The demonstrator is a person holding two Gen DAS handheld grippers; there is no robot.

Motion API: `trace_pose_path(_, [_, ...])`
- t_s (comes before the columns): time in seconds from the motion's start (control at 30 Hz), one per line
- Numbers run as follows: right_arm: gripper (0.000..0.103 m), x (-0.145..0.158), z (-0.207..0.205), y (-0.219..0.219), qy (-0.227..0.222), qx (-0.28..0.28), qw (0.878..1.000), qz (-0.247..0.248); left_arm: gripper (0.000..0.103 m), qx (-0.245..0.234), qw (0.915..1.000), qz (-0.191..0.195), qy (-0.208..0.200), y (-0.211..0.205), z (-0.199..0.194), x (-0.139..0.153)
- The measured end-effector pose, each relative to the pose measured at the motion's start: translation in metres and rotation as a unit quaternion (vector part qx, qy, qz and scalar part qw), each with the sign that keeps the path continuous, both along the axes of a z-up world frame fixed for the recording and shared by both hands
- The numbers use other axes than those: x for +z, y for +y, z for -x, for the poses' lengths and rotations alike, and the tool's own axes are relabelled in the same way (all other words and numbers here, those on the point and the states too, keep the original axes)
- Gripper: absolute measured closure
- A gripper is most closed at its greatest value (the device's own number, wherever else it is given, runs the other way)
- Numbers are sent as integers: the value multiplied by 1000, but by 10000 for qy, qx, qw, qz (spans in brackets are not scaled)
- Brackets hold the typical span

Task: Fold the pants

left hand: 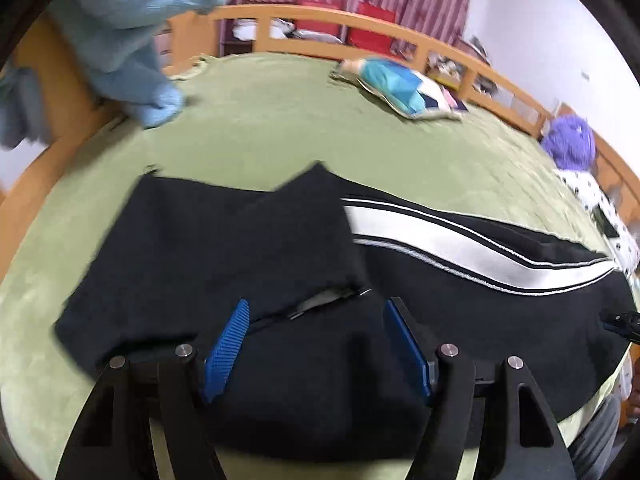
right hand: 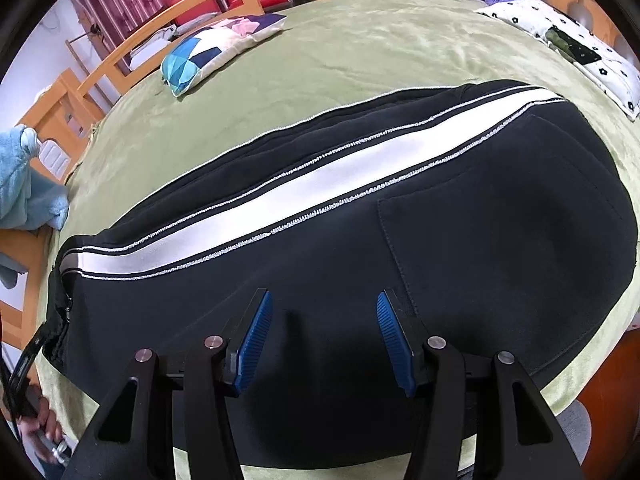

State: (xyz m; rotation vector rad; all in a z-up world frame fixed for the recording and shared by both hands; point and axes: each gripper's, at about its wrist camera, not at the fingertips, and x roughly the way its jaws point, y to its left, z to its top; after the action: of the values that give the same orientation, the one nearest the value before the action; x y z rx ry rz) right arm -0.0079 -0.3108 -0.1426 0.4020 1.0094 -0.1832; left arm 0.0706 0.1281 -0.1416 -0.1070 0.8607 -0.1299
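Observation:
Black pants (left hand: pixel 304 248) with a white side stripe (left hand: pixel 452 248) lie flat on the green bedspread (left hand: pixel 260 128). In the left wrist view their leg ends are on the left, one lying over the other. My left gripper (left hand: pixel 316 308) hangs just above the black cloth near a leg hem, open, with nothing between its blue pads (left hand: pixel 230 344). In the right wrist view the pants (right hand: pixel 500 240) show the stripe (right hand: pixel 280 196) and a back pocket (right hand: pixel 480 256). My right gripper (right hand: pixel 324 296) hovers open over the cloth beside that pocket, its pads (right hand: pixel 394 344) empty.
A patterned blue cushion (left hand: pixel 400 88) lies far back on the bed. A light-blue blanket (left hand: pixel 132 48) hangs at the left rail. A purple plush (left hand: pixel 568 140) and a white flowered pillow (right hand: pixel 572 44) sit at the right. A wooden rail (left hand: pixel 360 40) rings the bed. A hand (right hand: pixel 40 424) shows low left.

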Motion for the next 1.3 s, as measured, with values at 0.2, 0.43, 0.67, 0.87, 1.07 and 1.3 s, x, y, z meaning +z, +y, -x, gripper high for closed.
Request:
trace_pose_path(0.2, [49,-2,-5,-9,121,-44,9998,165,80,195,9991,-315,212,-15,-40,-14])
trace_pose_path(0.43, [49,-9,-15,-30,115,-136,9998,56,90,1160,9931,45,-162,48,-77,26])
trace_pose_path(0.67, [49,-1,3,-60,-107,-401,9991,29,74,2553,9574,-1340,141,79,-111,59])
trace_pose_path(0.87, [44,15,43,-121,-416,-999,9938,248,40,2277,9675,-1095,-99,51,-88,78])
trace_pose_path(1.07, [41,2,81,-190,-559,-1687,9841,-50,40,1287,9907,-445,54,-34,-75,74])
trace_pose_path(1.3, [32,-38,62,-251,-904,-1789,9709,-1310,39,454,9984,-313,-115,-117,-44,83])
